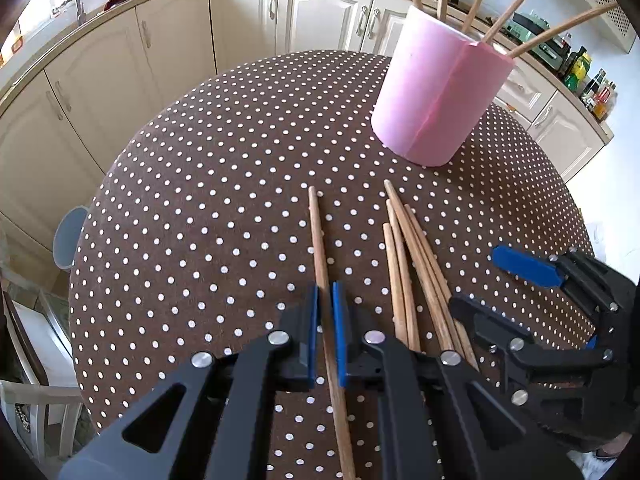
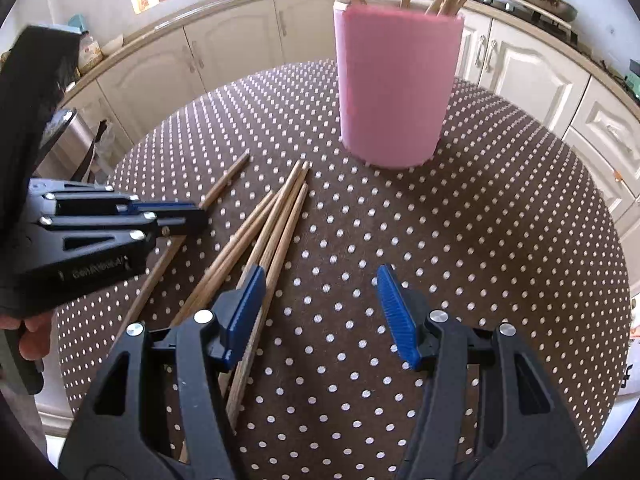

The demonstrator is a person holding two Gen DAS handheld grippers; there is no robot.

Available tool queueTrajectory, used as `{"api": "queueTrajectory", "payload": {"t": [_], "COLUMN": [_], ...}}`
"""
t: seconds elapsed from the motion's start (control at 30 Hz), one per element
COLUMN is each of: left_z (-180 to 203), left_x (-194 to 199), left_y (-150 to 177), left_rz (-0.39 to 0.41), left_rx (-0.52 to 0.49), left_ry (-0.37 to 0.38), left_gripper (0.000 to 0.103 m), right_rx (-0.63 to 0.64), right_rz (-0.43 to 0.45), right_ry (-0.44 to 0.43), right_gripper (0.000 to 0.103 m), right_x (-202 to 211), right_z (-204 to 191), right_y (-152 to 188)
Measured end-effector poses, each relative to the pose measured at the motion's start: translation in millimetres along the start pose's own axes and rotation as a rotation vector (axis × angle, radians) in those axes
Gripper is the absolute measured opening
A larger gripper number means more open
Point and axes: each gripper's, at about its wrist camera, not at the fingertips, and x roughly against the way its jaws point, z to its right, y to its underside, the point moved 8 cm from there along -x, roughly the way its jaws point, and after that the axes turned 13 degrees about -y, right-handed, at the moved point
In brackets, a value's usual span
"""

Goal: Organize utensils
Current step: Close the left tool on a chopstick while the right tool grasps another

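Left gripper (image 1: 325, 300) fingers clenched on lone wooden chopstick (image 1: 318, 236), long axis along fingers toward pink cylindrical holder (image 1: 436, 92) | right gripper (image 2: 320, 284) released, beside chopstick bundle (image 2: 276, 220) on polka-dot desk (image 2: 480, 220).

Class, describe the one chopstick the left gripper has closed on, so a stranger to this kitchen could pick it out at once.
Start at the pink holder on the dotted tablecloth. In front of it, wooden chopsticks lie flat. The single chopstick lies apart from the bundle of four, and it alone sits between the blue pads of the left gripper.
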Motion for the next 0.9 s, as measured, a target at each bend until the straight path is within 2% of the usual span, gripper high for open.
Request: {"api": "queueTrajectory", "payload": {"t": [0.1, 0.2, 0.27, 0.33, 0.5, 0.6, 0.67, 0.7, 0.73, 0.83, 0.9], "left_z": [-9.4, -2.9, -1.9, -1.6, -8.0, -5.7, -3.0, -1.7, -1.2, 0.6, 1.4], "left_x": [-0.1, 2.0, 1.8, 0.9, -1.4, -2.1, -0.8, -0.3, -0.3, -1.2, -1.5], "left_y": [8.3, 7.7, 5.5, 3.1, 2.9, 1.7, 0.4, -0.4, -1.4, -3.7, -4.7], "left_rz": [0.001, -0.002, -0.007, -0.015, -0.025, -0.031, -0.038, -0.039, -0.04, -0.039, -0.037], "left_rx": [-0.003, 0.0, 0.008, 0.022, 0.017, 0.012, 0.015, 0.016, 0.016, 0.021, 0.028], "left_ry": [-0.001, 0.0, 0.01, 0.027, 0.015, 0.002, -0.005, -0.007, -0.011, -0.014, -0.013], "left_gripper": [0.008, 0.008, 0.008, 0.008, 0.008, 0.008, 0.008, 0.008, 0.008, 0.008, 0.007], "right_rx": [0.001, 0.001, -0.028, -0.02, -0.006, 0.006, 0.031, 0.071, 0.091, 0.109, 0.106], "right_rz": [-0.011, -0.036, -0.087, -0.141, -0.254, -0.284, -0.3, -0.31, -0.315, -0.324, -0.316], "right_ry": [0.016, 0.021, -0.024, -0.043, -0.059, -0.054, -0.024, 0.02, 0.029, 0.008, -0.001], "right_gripper": [0.057, 0.057, 0.056, 0.051, 0.05, 0.048, 0.042, 0.038, 0.029, 0.013, 0.012], "right_x": [-2.4, -9.6, -16.7, -20.5, -26.8, -32.3, -39.3, -42.8, -45.4, -49.0, -50.1], "right_z": [-1.0, -7.1, -6.0, -5.1, -4.3, -7.1, -12.4, -16.2, -20.5, -30.7, -32.6], "right_y": [-3.1, -9.9, -16.8, -21.3, -29.1, -34.2, -39.7, -40.7, -37.9, -39.7, -41.0]}}
